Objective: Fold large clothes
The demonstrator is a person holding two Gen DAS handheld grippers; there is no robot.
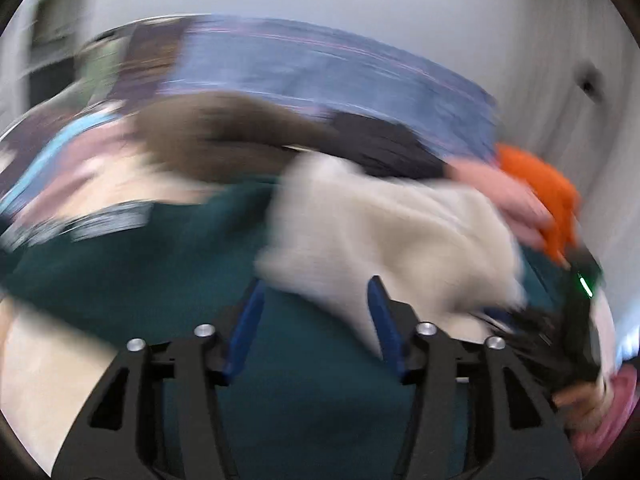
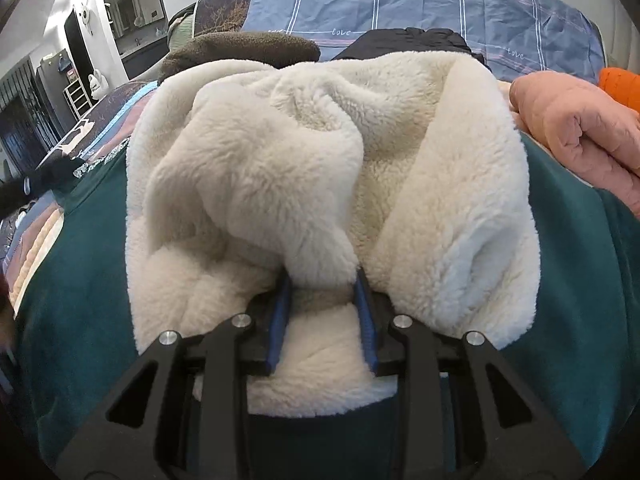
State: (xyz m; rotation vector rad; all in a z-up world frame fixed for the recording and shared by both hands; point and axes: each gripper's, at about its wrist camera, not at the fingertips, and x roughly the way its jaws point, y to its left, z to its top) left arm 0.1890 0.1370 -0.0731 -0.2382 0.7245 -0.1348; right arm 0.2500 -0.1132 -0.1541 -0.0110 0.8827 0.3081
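While right gripper pinches fleece on green cloth, left gripper, jaws apart and empty, should grab free edge, keep fold flat.

Cream fleece, uniformly off-white and plush. Beneath it, a dark teal garment, plain. Bed sheet: slate blue, checked with white and pink lines and small white "love" lettering. Behind the fleece, a brown fleece and a black garment. At right, a salmon-pink quilted piece and an orange item. Pads blue on black frames.
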